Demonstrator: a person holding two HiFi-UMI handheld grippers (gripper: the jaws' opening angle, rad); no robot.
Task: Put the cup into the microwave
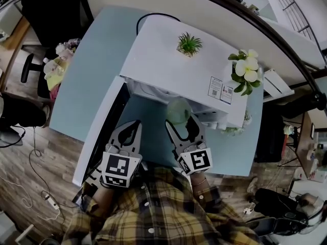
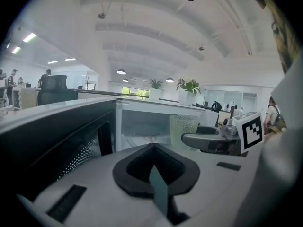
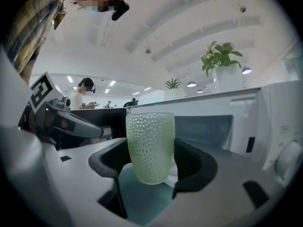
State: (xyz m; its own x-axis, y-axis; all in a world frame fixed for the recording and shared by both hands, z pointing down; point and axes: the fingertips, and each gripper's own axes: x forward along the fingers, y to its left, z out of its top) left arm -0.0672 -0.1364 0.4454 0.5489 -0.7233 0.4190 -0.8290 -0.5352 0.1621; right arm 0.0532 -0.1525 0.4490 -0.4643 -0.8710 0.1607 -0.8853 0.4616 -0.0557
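Observation:
A pale green dimpled glass cup (image 3: 150,148) stands upright between the pads of my right gripper (image 3: 151,161), which is shut on it. In the head view the cup (image 1: 179,111) hangs just in front of the open mouth of the white microwave (image 1: 173,60). The microwave's dark door (image 1: 99,131) is swung open to the left. My left gripper (image 1: 132,125) hovers beside the right one, between door and cup, shut with nothing in it. From the left gripper view (image 2: 152,148) I see the cup (image 2: 183,126) before the lit cavity (image 2: 139,126).
The microwave rests on a light blue table (image 1: 97,65). A small green plant (image 1: 189,44) and a pot of white flowers (image 1: 246,69) stand on top of it. An office chair (image 1: 30,70) and cables lie on the wooden floor at left.

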